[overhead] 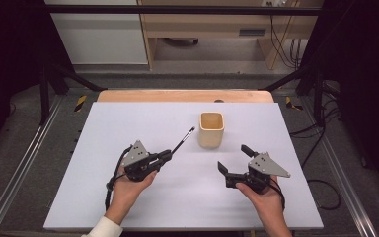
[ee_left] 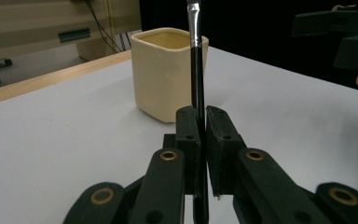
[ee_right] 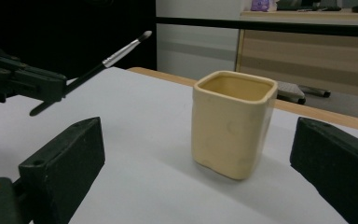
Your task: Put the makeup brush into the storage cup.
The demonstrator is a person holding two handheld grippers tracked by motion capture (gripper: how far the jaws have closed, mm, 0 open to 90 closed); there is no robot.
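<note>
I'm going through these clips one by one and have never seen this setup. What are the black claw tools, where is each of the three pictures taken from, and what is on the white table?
A person sits at the white table and holds a hand-operated two-jaw tool in each hand; there is no robot arm. The high view looks down from above the person's side. The other two pictures come from small cameras riding on each tool, looking along its black jaws.

The left gripper is shut on a thin black paintbrush with a silver ferrule, its bristle end pointing toward the cup. The right gripper is open and holds nothing; its jaws stand apart on either side of the cup in its own view.

A cream square ceramic cup stands upright on the table, apparently empty.
</note>
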